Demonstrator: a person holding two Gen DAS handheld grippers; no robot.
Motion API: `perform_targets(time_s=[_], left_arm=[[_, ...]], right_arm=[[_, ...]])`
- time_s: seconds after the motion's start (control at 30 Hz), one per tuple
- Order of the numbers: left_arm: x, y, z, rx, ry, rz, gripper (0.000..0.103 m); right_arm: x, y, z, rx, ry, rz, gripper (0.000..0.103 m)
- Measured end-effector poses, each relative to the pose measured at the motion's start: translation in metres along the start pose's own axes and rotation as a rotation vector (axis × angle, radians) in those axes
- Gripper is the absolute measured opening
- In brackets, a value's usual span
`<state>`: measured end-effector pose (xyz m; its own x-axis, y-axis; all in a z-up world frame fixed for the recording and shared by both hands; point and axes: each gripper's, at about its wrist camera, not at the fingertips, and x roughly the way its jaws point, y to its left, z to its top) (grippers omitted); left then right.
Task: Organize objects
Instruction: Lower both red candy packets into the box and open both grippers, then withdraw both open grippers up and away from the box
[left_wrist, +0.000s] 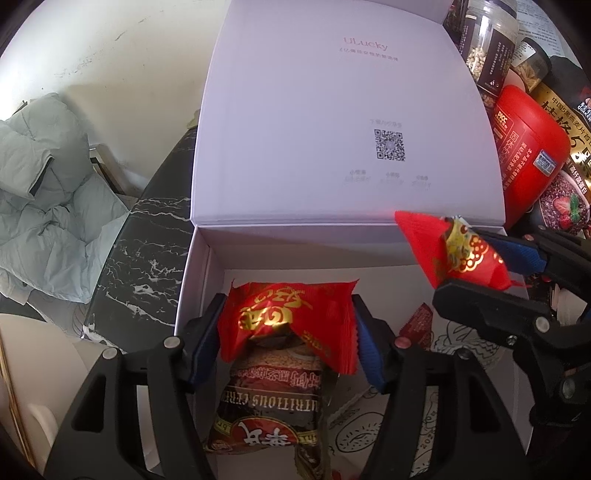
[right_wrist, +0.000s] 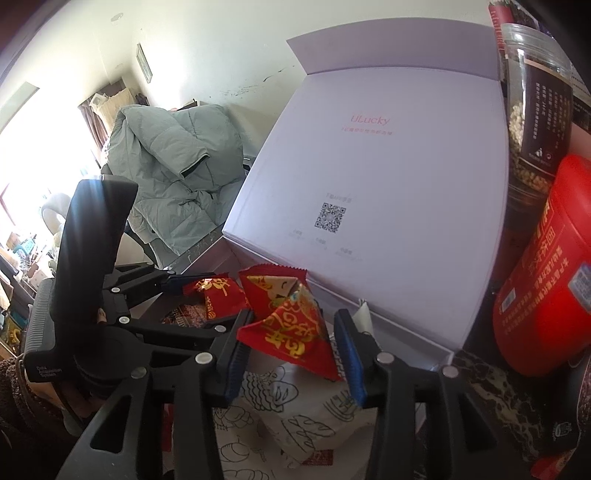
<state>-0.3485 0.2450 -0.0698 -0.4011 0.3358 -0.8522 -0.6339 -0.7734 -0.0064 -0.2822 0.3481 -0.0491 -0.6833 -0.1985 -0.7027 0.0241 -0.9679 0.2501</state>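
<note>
Left wrist view, box: a white box (left_wrist: 207, 266) fills the centre of the frame, its lid (left_wrist: 332, 122) standing upright behind, printed with a QR code.
Left wrist view, left gripper: the left gripper (left_wrist: 288, 343) sits at lower centre over the open box; a red snack packet (left_wrist: 291, 317) lies between its blue pads. Whether the pads press on it I cannot tell.
Left wrist view, below: a dark cereal packet (left_wrist: 269, 402) lies in the box under the red one.
Left wrist view, right gripper: at right, the right gripper (left_wrist: 491, 266) reaches in with a second red packet (left_wrist: 439, 251) between its jaws, above the box's right rim.
Left wrist view, surroundings: a black marbled counter (left_wrist: 147, 236) at left, a grey-green padded jacket (left_wrist: 51, 177) beyond it, a red canister (left_wrist: 528, 151) and a clear jar (left_wrist: 487, 40) at upper right.
Right wrist view, right gripper: at lower centre, the right gripper (right_wrist: 291, 350) has the second red packet (right_wrist: 295, 332) between its pads; the right pad shows a gap, so the jaws look released.
Right wrist view, left gripper: at left centre, the left gripper (right_wrist: 192, 299) reaches over the box with the red snack packet (right_wrist: 218, 295) at its tips.
Right wrist view, box: the lid (right_wrist: 388, 184) rises at upper right; printed paper (right_wrist: 266, 417) lines the box floor.
</note>
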Motion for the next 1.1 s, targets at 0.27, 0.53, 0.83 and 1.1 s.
perform_targets(time_s=[0.27,0.53,0.83,1.1], left_arm=[[-0.002,-0.001,0.000,-0.013,-0.003,0.002,0.067],[-0.014,-0.007,0.001,-0.003,-0.018,0.008,0.068],[-0.038,-0.016,-0.004,0.006,-0.044,0.013,0.068],[-0.056,-0.015,-0.006,-0.002,-0.066,0.012,0.068]], right_arm=[[-0.011,-0.003,0.001,0.010,-0.015,-0.032,0.051],[-0.021,-0.003,0.003,0.018,-0.024,-0.045,0.051],[-0.046,0.004,0.005,0.016,-0.060,-0.065,0.051],[-0.068,0.015,0.008,0.006,-0.089,-0.097,0.051]])
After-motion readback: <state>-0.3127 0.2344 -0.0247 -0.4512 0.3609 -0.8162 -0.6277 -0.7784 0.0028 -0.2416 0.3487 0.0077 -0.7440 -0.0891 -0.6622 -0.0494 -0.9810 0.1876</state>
